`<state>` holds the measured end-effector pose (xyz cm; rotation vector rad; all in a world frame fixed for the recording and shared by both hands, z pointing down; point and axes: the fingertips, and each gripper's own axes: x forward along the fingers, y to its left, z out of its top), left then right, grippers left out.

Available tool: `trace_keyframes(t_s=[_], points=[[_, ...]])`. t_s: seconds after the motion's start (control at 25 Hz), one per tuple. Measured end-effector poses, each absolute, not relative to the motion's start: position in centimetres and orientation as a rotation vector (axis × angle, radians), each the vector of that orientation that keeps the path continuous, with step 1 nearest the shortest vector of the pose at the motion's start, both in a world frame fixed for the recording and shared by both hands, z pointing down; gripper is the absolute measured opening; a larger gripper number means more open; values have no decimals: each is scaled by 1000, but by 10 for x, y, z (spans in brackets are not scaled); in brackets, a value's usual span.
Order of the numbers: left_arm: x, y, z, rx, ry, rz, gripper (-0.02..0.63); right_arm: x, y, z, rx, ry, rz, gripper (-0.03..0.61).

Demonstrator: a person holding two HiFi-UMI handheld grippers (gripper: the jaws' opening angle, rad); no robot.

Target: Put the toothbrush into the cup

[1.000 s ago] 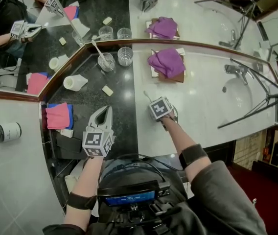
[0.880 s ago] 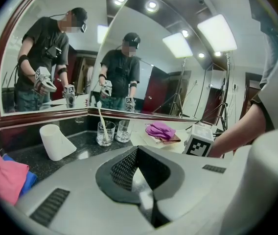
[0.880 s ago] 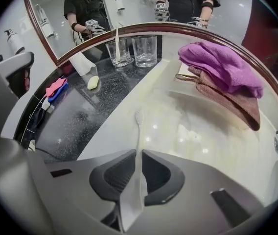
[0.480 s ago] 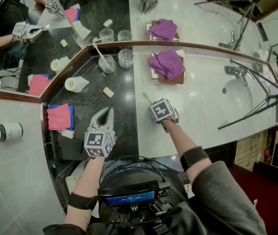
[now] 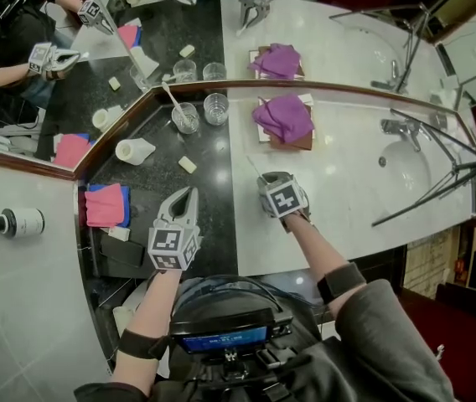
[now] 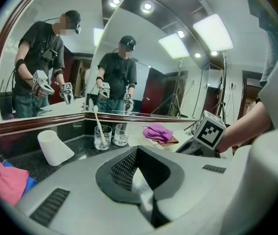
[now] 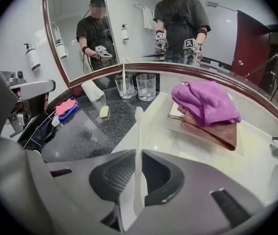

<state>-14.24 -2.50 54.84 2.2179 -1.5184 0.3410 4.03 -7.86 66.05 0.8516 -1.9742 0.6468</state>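
White plastic, slim and smooth, the toothbrush is caught by the lower part of its handle in the right claw. The jaws stand narrow and pinch the shaft, and the bristle head points away over the pale marble of the worktop. It looks very light and stiff, with perhaps a little spring along its length, so weight should be no trouble. The likelier problem is twist: a round, glossy handle held at one narrow spot can swivel or slide between the pads, more so if it is damp. A hold nearer the middle of the handle would steady it, but the present low grip leaves most of the length free to go into a glass. Two clear tumblers stand together at the back by the mirror: one tumbler already has a pale brush leaning in it, and the empty tumbler is just beside it. I cannot tell which one the task means. Both look thin-walled, breakable and easy to tip, so the brush wants lowering in rather than dropping. The left claw is closed with nothing in it, hovering over the dark stone side, well apart from the glasses.
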Motion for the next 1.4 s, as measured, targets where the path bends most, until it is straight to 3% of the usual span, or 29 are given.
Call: trace_keyframes(t_s=[0.84, 1.4], points=[[-134, -17, 529, 2256, -1549, 343, 2, 28, -62, 530, 1040, -2613, 373, 58], [-158, -80, 526, 2247, -1594, 294, 2, -53, -164, 494, 992, -2758, 219, 58]])
